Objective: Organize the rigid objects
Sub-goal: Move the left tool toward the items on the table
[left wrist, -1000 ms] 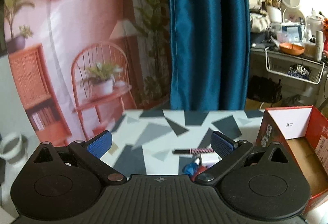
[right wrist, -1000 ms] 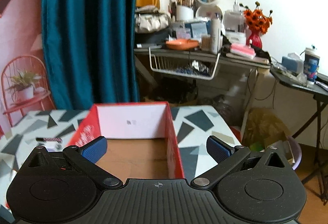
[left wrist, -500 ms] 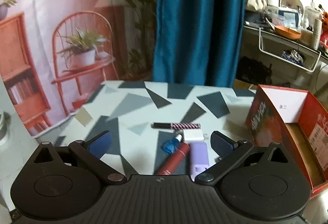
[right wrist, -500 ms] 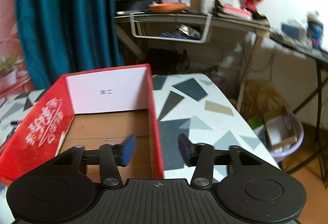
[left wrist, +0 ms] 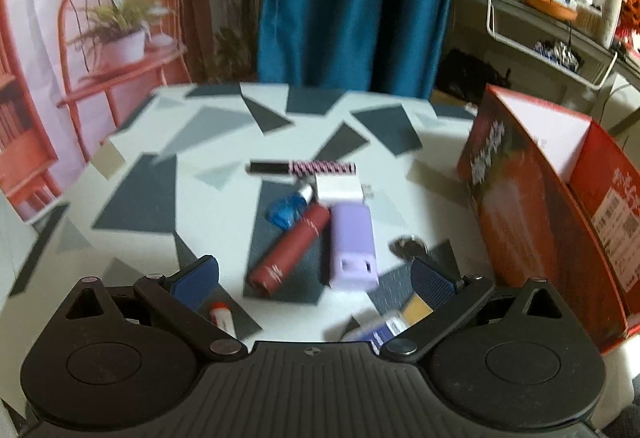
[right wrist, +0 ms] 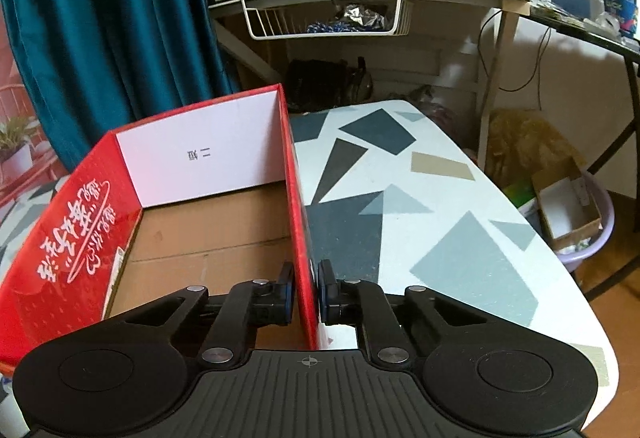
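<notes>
My left gripper [left wrist: 314,278] is open above a cluster of small objects on the patterned table [left wrist: 152,173]: a dark red tube [left wrist: 290,250], a lilac case [left wrist: 352,244], a white block [left wrist: 338,187], a blue clip [left wrist: 284,211], a pink-and-black striped tube [left wrist: 304,167]. A small white-and-red item [left wrist: 222,316] and a blue-yellow pack [left wrist: 394,320] lie just under the fingers. My right gripper [right wrist: 306,294] is shut on the right wall of the empty red cardboard box [right wrist: 298,205], which also shows in the left wrist view [left wrist: 516,205].
A round metal piece [left wrist: 408,246] lies between the lilac case and the box. Beyond the table stand a blue curtain [right wrist: 100,5], a cluttered desk with a wire basket [right wrist: 324,17], and a lilac basin with a carton [right wrist: 572,213] on the floor to the right.
My left gripper has tilted down and moved closer over the objects. My right gripper has closed from wide open onto the box's right wall.
</notes>
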`<state>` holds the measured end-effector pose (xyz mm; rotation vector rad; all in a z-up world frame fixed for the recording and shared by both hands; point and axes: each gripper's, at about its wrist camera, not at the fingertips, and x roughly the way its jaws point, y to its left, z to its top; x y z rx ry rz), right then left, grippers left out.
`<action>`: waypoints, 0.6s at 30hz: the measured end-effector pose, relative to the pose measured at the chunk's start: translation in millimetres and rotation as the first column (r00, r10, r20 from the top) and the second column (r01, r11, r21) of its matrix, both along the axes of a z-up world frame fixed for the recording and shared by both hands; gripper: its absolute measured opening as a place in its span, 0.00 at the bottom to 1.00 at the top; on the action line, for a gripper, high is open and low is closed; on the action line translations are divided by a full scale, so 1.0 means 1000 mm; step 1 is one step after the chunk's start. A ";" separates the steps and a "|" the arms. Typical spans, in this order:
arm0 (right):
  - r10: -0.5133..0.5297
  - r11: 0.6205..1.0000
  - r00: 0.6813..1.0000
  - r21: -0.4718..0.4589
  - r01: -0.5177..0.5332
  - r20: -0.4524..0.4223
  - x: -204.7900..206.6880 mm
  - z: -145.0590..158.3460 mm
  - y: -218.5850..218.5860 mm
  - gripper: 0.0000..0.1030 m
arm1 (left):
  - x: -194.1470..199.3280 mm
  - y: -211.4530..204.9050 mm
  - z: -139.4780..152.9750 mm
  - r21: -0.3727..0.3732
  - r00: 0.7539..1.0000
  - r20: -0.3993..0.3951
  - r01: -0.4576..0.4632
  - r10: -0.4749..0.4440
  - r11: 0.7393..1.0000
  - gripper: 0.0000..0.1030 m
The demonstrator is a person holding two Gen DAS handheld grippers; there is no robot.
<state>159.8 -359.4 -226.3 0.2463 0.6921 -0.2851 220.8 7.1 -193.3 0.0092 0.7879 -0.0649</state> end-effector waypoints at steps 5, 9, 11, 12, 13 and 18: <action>0.021 0.999 0.999 -0.046 -0.022 -0.026 0.003 0.001 0.005 0.10 | 0.003 -0.006 -0.014 -0.006 0.998 -0.058 0.014 -0.014 1.000 1.00; 0.026 0.999 0.999 -0.043 -0.026 -0.022 0.001 0.001 0.004 0.10 | 0.006 -0.014 -0.022 -0.008 0.993 -0.102 0.053 -0.053 0.999 0.99; 0.030 0.999 0.999 -0.043 -0.030 -0.023 0.001 0.002 0.003 0.10 | 0.008 -0.018 -0.027 -0.002 0.990 -0.129 0.060 -0.060 0.998 0.99; 0.030 0.999 0.999 -0.043 -0.031 -0.023 0.001 0.002 0.003 0.10 | 0.009 -0.020 -0.030 -0.011 0.988 -0.142 0.063 -0.064 0.998 0.99; 0.029 0.999 0.999 -0.043 -0.030 -0.023 0.002 0.002 0.003 0.10 | 0.011 -0.021 -0.033 -0.022 0.985 -0.158 0.065 -0.067 0.998 0.99; 0.028 0.999 0.999 -0.046 -0.029 -0.021 0.002 0.001 0.004 0.10 | 0.013 -0.031 -0.048 -0.020 0.973 -0.211 0.089 -0.091 0.996 0.99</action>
